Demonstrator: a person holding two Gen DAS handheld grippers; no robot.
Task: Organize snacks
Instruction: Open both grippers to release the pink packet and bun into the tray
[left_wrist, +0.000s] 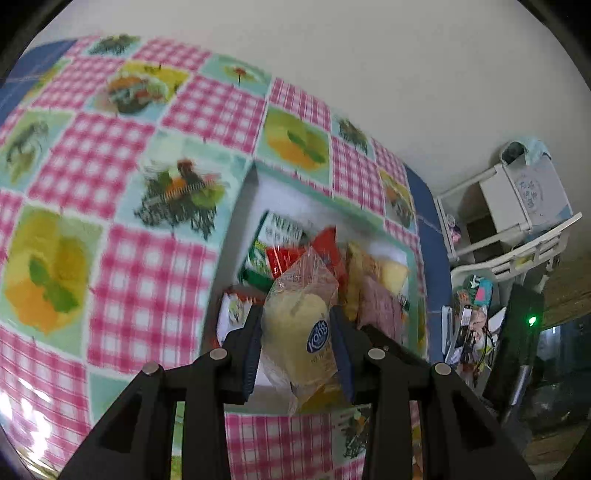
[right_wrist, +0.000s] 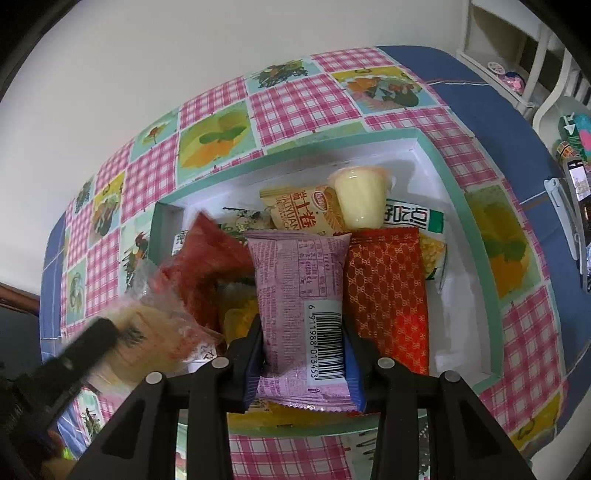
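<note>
A clear-wrapped yellow cake (left_wrist: 299, 325) with a round blue logo is clamped in my left gripper (left_wrist: 295, 314), which is shut on it above the teal-rimmed white box (left_wrist: 303, 186) of snacks. My right gripper (right_wrist: 301, 325) is shut on a pink packet (right_wrist: 295, 273) with a barcode, over the same box (right_wrist: 454, 192). Inside lie a red patterned packet (right_wrist: 388, 295), a yellow pudding cup (right_wrist: 360, 199), a tan wafer packet (right_wrist: 299, 210) and a red packet (right_wrist: 207, 258). The left gripper (right_wrist: 92, 339) shows blurred at the box's left edge in the right wrist view, with the clear-wrapped cake (right_wrist: 155, 325).
The box sits on a pink-checked tablecloth (left_wrist: 110, 184) with a blue border (right_wrist: 517, 96). Beyond the table's right edge stand a white shelf unit (left_wrist: 517, 206) and a heap of small items (left_wrist: 476, 314). A plain wall runs behind the table.
</note>
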